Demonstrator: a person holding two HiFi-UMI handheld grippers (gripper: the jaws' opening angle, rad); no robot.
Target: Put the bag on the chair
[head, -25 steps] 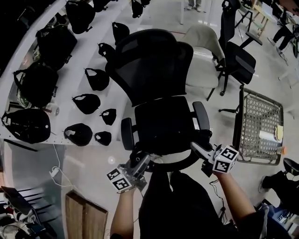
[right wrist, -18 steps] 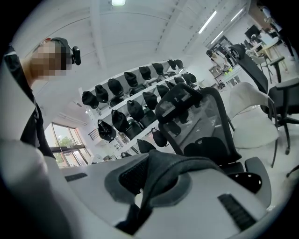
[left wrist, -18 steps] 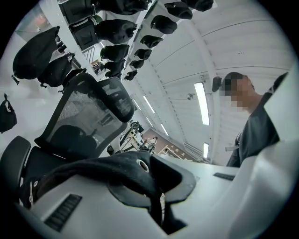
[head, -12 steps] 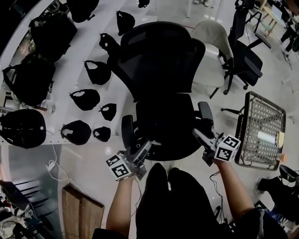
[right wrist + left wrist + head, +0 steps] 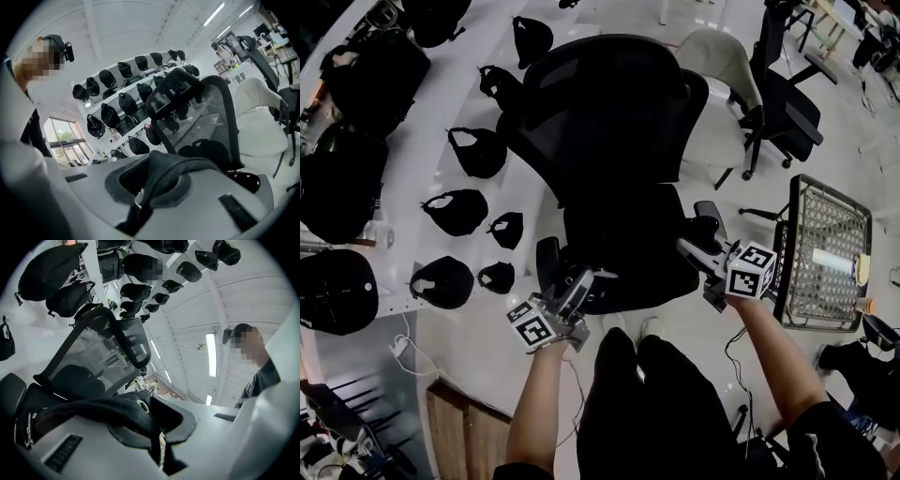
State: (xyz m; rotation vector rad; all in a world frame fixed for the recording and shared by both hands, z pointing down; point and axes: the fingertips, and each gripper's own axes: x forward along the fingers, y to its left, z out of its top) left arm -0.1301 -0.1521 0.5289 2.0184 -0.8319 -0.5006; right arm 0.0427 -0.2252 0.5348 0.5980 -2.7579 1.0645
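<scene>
Gripper views: left gripper, right gripper jaws clamped on bag fabric, indistinct against chair in head view.

Bright, even indoor light fills all three views. A long white ceiling strip light glows up and to the right of the left gripper, blown out to plain white. A daylit window shines to the left of the right gripper. The glossy pale floor below both tools carries a soft sheen and faint shadows. The black mesh office chair ahead of them sinks to near-featureless black. Both gripper views bend strongly and darken at the corners. The black fabric bag pinched in each tool's jaws looks soft and out of focus.
</scene>
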